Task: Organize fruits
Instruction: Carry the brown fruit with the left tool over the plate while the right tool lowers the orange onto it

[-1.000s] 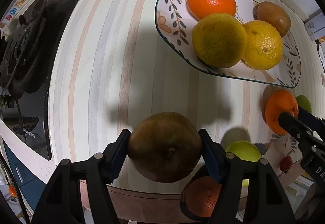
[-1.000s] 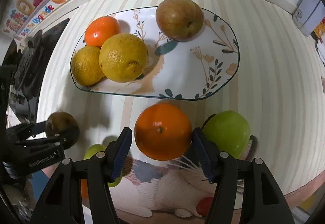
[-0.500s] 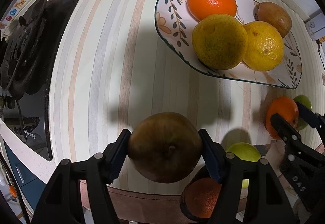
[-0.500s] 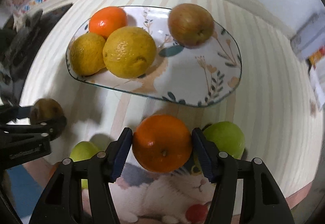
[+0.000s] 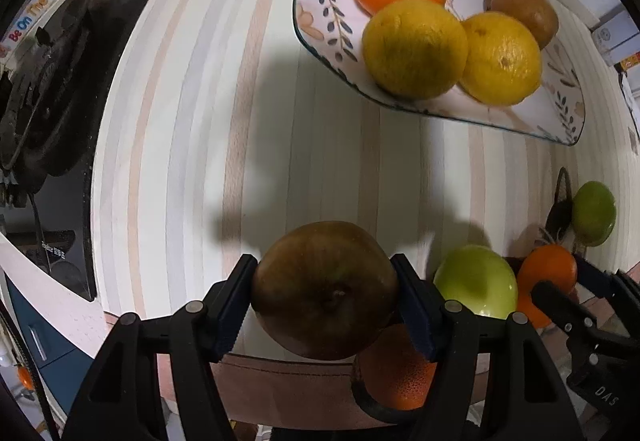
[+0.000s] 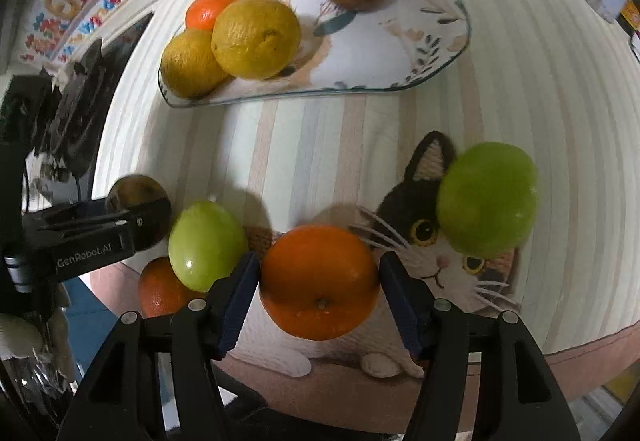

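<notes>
Home kitchen: gas stove (image 5: 44,89) beside striped counter (image 5: 192,145).

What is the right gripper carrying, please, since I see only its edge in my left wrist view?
Observer: An orange sits between the right gripper's pads, and its jaws are opening.
Operator: What lies behind the orange?
Observer: A mat bearing a cat's face, black, white and tan.
Operator: Is the green fruit to its right on that mat?
Observer: Yes, that green fruit covers the cat's cheek, beside its ear.
</notes>
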`<state>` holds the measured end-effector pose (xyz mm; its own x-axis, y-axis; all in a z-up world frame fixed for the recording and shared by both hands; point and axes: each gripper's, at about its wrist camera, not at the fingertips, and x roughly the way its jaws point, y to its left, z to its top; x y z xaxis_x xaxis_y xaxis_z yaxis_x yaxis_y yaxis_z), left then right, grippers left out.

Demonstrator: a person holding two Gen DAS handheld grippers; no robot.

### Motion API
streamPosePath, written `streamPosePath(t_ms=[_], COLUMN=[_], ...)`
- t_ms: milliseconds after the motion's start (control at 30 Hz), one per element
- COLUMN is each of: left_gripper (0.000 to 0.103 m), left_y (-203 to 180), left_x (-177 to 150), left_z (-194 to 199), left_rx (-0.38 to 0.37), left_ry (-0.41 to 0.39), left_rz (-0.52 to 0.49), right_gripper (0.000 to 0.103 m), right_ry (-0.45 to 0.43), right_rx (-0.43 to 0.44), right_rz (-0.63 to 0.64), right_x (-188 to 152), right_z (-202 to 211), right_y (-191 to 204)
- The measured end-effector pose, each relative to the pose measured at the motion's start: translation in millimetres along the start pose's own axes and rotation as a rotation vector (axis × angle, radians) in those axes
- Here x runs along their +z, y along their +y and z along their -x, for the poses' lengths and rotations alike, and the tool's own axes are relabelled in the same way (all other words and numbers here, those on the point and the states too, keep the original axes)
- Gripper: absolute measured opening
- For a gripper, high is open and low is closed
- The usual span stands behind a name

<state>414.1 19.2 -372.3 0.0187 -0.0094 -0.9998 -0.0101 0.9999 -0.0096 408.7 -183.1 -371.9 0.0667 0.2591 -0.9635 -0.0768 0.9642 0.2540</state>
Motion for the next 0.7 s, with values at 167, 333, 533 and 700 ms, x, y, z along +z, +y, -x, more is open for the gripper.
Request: streamPosePath(t_ms=[167, 333, 533, 700], left_gripper=[0.065, 0.065, 0.065, 0.065], left_y=[-3, -9, -16, -47], left_x=[-1, -1, 14, 65], left_z=[-1, 8, 61, 115], left_rx=[0.006, -0.001, -0.085, -0.155], left_ry=[-0.002, -0.019, -0.098, -0.183], left_rz=[0.001, 0.001, 0.005, -0.063], right_gripper=[0.065, 0.064, 0.064, 0.064], right_ry=[0.0, -0.008, -0.091, -0.2], right_rx=[-0.025, -0.015, 0.082, 0.107], right_rz=[0.044, 0.015, -0.071, -0.112], right_x=[0, 2, 10, 54], right_z=[-3, -2, 43, 84], right_y=[3, 7, -13, -30])
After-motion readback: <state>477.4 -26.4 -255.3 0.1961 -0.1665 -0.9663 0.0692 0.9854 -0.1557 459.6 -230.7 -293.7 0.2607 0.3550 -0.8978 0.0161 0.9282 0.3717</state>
